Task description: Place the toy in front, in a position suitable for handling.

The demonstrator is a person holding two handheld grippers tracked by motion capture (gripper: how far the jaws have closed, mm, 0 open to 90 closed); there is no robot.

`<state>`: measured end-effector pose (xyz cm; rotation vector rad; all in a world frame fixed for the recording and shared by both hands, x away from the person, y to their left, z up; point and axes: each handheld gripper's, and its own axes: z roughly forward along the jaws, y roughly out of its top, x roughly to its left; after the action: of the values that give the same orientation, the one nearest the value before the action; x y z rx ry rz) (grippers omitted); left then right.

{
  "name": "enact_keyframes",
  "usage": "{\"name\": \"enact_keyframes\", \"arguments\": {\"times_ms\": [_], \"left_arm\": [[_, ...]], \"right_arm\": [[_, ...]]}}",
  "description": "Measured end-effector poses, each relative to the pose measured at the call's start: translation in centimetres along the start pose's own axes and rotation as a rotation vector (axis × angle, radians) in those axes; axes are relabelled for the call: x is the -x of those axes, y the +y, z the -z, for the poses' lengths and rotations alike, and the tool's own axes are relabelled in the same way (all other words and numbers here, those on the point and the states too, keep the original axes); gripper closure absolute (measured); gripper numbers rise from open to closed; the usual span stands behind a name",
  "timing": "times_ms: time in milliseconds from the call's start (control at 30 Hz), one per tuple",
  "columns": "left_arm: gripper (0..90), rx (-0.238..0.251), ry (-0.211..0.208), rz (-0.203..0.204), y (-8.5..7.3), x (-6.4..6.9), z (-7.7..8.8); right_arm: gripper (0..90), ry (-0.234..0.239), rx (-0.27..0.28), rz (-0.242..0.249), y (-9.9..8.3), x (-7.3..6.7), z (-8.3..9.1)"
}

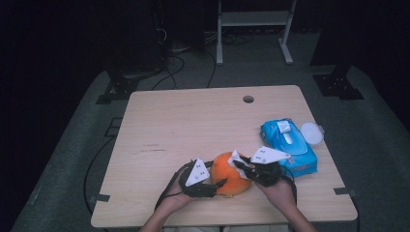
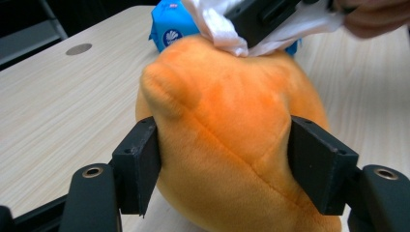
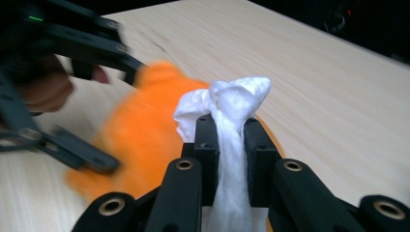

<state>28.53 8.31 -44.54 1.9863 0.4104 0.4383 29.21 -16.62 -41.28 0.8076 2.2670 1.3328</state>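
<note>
An orange plush toy [image 1: 231, 176] lies near the table's front edge. My left gripper [image 1: 218, 186] comes at it from the left. In the left gripper view both black pads press into the sides of the plush toy [image 2: 227, 135], so this gripper [image 2: 225, 164] is shut on it. My right gripper [image 1: 240, 164] is shut on a crumpled white wipe [image 1: 237, 158] and holds it against the top of the toy. In the right gripper view the wipe [image 3: 227, 106] is pinched between the jaws of that gripper [image 3: 231, 140], with the plush toy [image 3: 140, 130] blurred just behind.
A blue pack of wet wipes [image 1: 290, 145] lies to the right of the toy, with a round white lid [image 1: 311, 133] beside it. The wooden table [image 1: 193, 121] has a cable hole [image 1: 248, 99] near its far edge. Dark stands and cables lie on the floor beyond.
</note>
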Motion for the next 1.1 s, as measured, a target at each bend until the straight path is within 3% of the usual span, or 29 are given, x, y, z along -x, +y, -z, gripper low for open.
{"name": "enact_keyframes", "arguments": {"times_ms": [33, 67, 133, 200, 267, 300, 433, 467, 533, 600, 633, 667, 700, 733, 767, 833, 867, 1000, 1100], "left_arm": [[28.4, 0.000, 0.000, 0.000, 0.0, 0.0, 0.0], [24.4, 0.020, -0.022, 0.058, 0.4, -0.3, 0.0], [24.7, 0.016, -0.016, 0.058, 0.4, -0.2, -0.2], [29.7, 0.013, -0.008, 0.039, 0.4, 0.1, -0.2], [32.3, -0.005, 0.025, -0.031, 0.6, 0.9, -0.2], [33.6, -0.003, 0.034, -0.044, 0.6, 1.1, -0.1], [35.5, 0.000, 0.038, -0.065, 0.5, 1.2, -0.1], [35.4, 0.004, 0.032, -0.055, 0.4, 1.1, -0.1], [31.0, 0.006, 0.024, -0.047, 0.5, 0.9, 0.0], [22.7, 0.021, 0.000, 0.005, 1.0, 0.4, 0.1], [22.7, 0.040, -0.007, 0.035, 1.2, 0.1, 0.3], [20.4, 0.058, -0.012, 0.065, 1.3, -0.1, 0.3], [19.8, 0.036, -0.004, 0.061, 1.3, 0.0, 0.2], [22.9, 0.036, -0.004, 0.061, 1.3, 0.0, 0.2], [22.9, 0.022, 0.006, 0.034, 1.1, 0.1, 0.1], [27.7, 0.017, 0.012, 0.026, 0.6, 0.0, 0.1], [30.7, 0.008, 0.021, 0.020, 0.3, -0.3, 0.3], [33.6, 0.006, 0.020, 0.036, -0.1, -0.7, 0.3], [34.3, 0.004, 0.017, 0.031, -0.2, -0.8, 0.3]], "right_arm": [[78.5, 0.002, -0.002, -0.012, -0.3, 0.4, 0.1], [78.5, -0.001, -0.004, -0.011, -0.5, 0.3, 0.2], [78.5, 0.002, 0.006, 0.007, -0.1, -0.3, 0.3], [78.4, 0.049, 0.031, 0.014, 0.4, -1.4, 0.2], [78.4, 0.071, 0.037, 0.047, 0.9, -2.7, -0.2], [78.4, 0.070, 0.036, 0.064, 1.1, -3.0, -0.4], [78.4, 0.053, 0.040, 0.054, 1.3, -2.4, -0.2], [78.5, 0.015, 0.035, 0.031, 1.0, -1.4, -0.1], [78.5, 0.012, 0.028, -0.010, 0.3, -0.3, 0.0], [78.5, 0.020, 0.028, -0.024, 0.1, -0.3, 0.1], [78.5, 0.020, 0.028, -0.024, 0.1, -0.3, 0.1], [78.5, 0.041, 0.032, -0.022, 0.2, -0.6, 0.1], [78.4, 0.102, 0.046, -0.010, 0.6, -1.6, -0.1], [78.4, 0.102, 0.046, -0.010, 0.6, -1.6, -0.1], [78.4, 0.101, 0.041, 0.017, 0.8, -2.1, -0.3], [78.4, 0.088, 0.030, 0.037, 1.0, -2.3, -0.5], [78.5, 0.074, 0.024, 0.005, 0.6, -1.5, -0.5], [78.5, 0.012, 0.005, -0.037, -0.8, 0.4, -0.2], [78.5, -0.015, -0.004, -0.029, -1.0, 0.6, 0.4]]}}
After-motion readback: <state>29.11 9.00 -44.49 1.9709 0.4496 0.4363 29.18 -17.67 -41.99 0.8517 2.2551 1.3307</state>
